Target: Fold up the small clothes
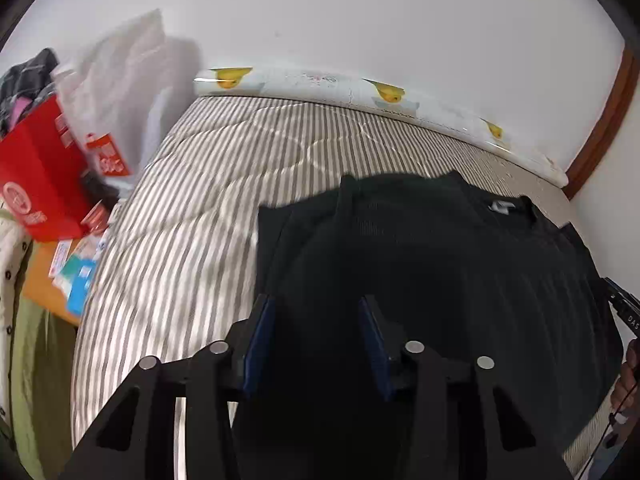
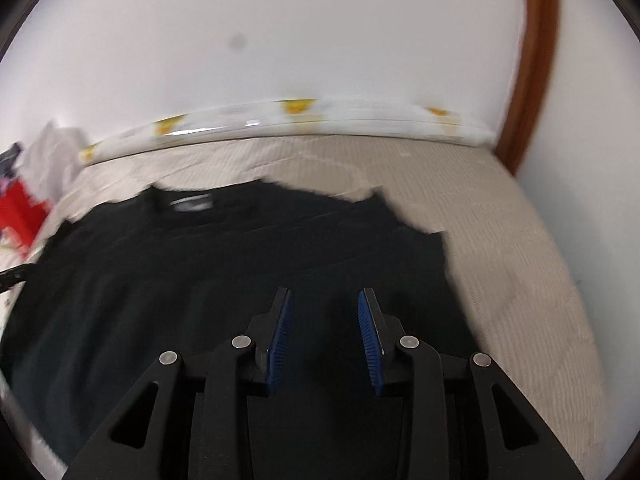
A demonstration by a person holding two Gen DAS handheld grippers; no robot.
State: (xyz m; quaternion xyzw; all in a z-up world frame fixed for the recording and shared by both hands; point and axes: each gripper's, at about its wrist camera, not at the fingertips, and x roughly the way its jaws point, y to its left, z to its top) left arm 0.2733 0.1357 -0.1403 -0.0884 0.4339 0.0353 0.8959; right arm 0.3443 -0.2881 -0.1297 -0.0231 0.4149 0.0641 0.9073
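Both your claws, left (image 1: 316, 344) and right (image 2: 325, 340), hang wide, empty, over the shirt (image 1: 440, 280); collar lies ahead; each claw nearer its own side.

A: What is there to fold?

B: One dark, near-black knit top with a round neckline (image 1: 460, 256), spread on a striped quilted bed cover (image 1: 192, 208).

A: How does it lie?

B: Mostly flat, with the neckline towards the far edge of the bed. A small white label (image 1: 503, 207) shows inside the collar. The same label (image 2: 191, 203) appears blurred in the right wrist view.

A: Is it already folded?

B: Partly, it seems. In the right wrist view the garment (image 2: 224, 276) has its right side turned in, leaving a straight edge, and a few soft creases run across the chest. The far edge is uneven, with small peaks at the shoulders.
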